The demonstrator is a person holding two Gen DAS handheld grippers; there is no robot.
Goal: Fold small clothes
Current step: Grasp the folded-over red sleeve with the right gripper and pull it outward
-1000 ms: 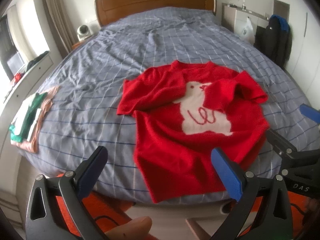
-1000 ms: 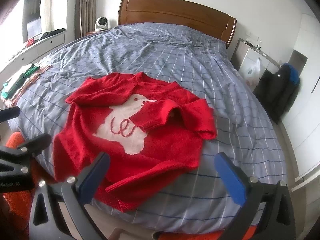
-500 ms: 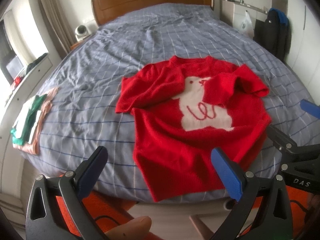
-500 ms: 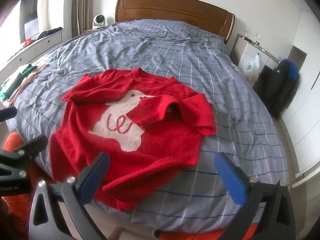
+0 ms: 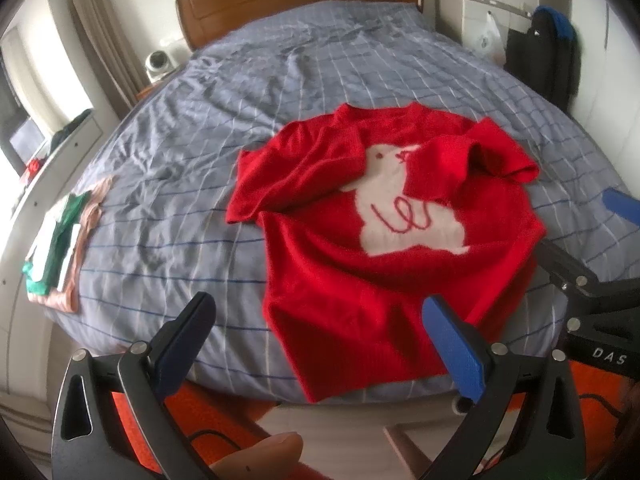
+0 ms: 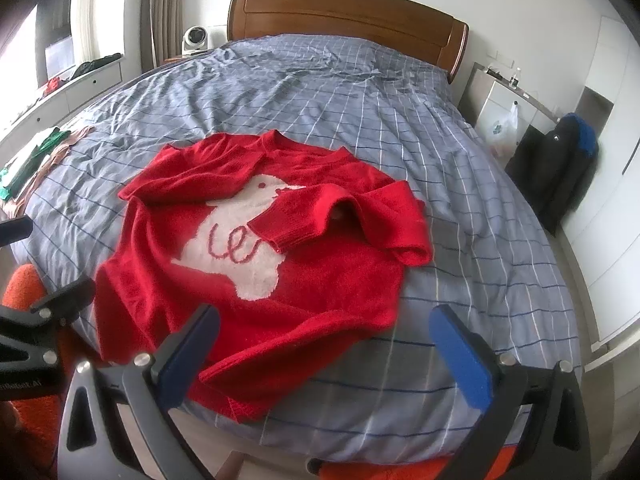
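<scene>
Ahead, red sweater (image 5: 384, 248) on bed (image 5: 192, 184), both tools (spread) short of it

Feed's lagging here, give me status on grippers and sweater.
Left gripper and right gripper open, empty. Red sweater on bed, both sleeves folded in. Nothing in the way.

Home bedroom: a bed (image 6: 460, 184) with checked grey-blue cover and wooden headboard (image 6: 344, 8) at 12 o'clock, curtained window (image 6: 160, 12) at 10 o'clock, nightstand (image 6: 504, 108) at 2 o'clock.
</scene>
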